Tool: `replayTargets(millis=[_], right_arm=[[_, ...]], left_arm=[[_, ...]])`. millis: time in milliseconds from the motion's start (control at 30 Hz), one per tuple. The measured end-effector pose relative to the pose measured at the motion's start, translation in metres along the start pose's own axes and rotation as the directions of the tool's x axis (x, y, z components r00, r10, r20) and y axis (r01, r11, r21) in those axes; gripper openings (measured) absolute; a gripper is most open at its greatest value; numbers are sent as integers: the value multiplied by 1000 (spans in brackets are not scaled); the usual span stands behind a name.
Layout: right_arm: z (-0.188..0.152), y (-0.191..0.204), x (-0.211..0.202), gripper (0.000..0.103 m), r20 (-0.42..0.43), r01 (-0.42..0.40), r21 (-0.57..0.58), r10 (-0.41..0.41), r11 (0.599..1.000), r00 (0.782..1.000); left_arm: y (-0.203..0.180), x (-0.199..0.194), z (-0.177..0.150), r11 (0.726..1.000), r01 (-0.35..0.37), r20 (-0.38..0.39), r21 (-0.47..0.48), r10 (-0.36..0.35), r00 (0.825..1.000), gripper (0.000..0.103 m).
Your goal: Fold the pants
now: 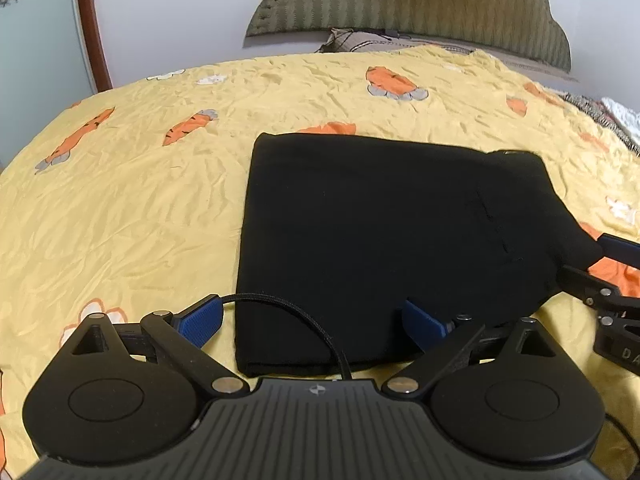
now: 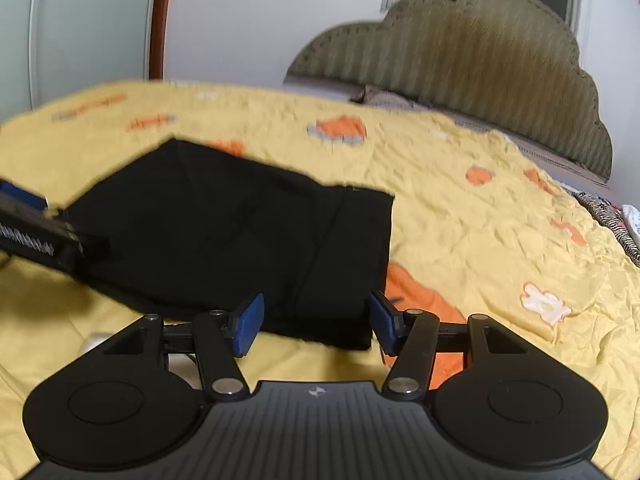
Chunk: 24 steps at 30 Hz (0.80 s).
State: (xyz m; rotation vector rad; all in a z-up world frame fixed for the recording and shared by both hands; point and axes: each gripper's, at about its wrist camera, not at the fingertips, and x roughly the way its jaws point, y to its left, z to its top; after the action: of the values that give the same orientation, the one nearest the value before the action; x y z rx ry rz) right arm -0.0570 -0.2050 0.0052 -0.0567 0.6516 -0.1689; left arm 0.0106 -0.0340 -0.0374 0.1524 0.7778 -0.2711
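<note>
The black pants lie folded into a flat rectangle on the yellow bedsheet with orange carrot prints. My left gripper stands wide open at the rectangle's near edge. Its left pad is off the cloth over the sheet and its right pad is over the cloth. My right gripper is open around the near right corner of the pants, and the pads do not press the cloth. In the left wrist view the right gripper shows at the pants' right side. One blurred finger of the left gripper enters the right wrist view.
An olive padded headboard and pillows stand at the far end of the bed. A brown door frame rises at the far left. Striped and white cloth lies at the bed's right edge. A black cable loops over the pants' near edge.
</note>
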Motion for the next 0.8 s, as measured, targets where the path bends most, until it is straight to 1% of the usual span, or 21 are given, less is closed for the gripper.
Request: replayTargets(millis=[67,100,133,233,267,333,367,467,500,533,600,700,800], right_arm=[[1,3,1,59,8,1,-9,-1,1000,1000],[0,4,4,66,2,1,-10,-1,1000,1000],[-2,4,8,68,-10,-4,-8,4,1000,1000],[-10,-1,18,67,-67,3,-2,-3,1000,998],[-12,-2,15,67,-69,19,0,-19,1000,997],[-11,-5,4,67,-49,62,12,-61,998,997],[-10,-6,-4,67,-24,63,22,-63,998,998],[0,-5,-27,67,37,23,47,-24,999,999],[3,-1,-33,69,54,2,51,-4,999,999],[5,3,-38,75,64,-15,53,12,998,998],[7,14,-45,83,82,-44,56,39,997,996],[8,25,-50,83,79,-73,50,69,996,994],[10,30,-54,83,75,-63,67,58,996,996]], left_arm=[[1,-1,0,1000,11,-4,-10,-11,1000,98],[0,1,0,1000,8,-11,-7,-8,1000,98],[-1,2,0,1000,-2,-16,-2,2,1000,98],[-3,-2,-2,1000,-17,-11,17,18,1000,97],[-2,-5,-3,1000,-20,-3,20,20,1000,97],[-3,-11,-2,999,-29,19,23,29,999,97],[-3,-14,-2,999,-31,25,24,30,999,98],[-8,-21,1,999,-20,37,26,19,999,98],[-11,-23,1,999,-18,42,28,17,999,98],[-13,-25,0,999,-17,44,33,16,999,98],[-18,-29,-1,999,-16,46,49,14,999,98],[-23,-36,-4,997,-28,49,75,25,998,98],[-22,-42,-7,997,-34,54,73,30,998,98]])
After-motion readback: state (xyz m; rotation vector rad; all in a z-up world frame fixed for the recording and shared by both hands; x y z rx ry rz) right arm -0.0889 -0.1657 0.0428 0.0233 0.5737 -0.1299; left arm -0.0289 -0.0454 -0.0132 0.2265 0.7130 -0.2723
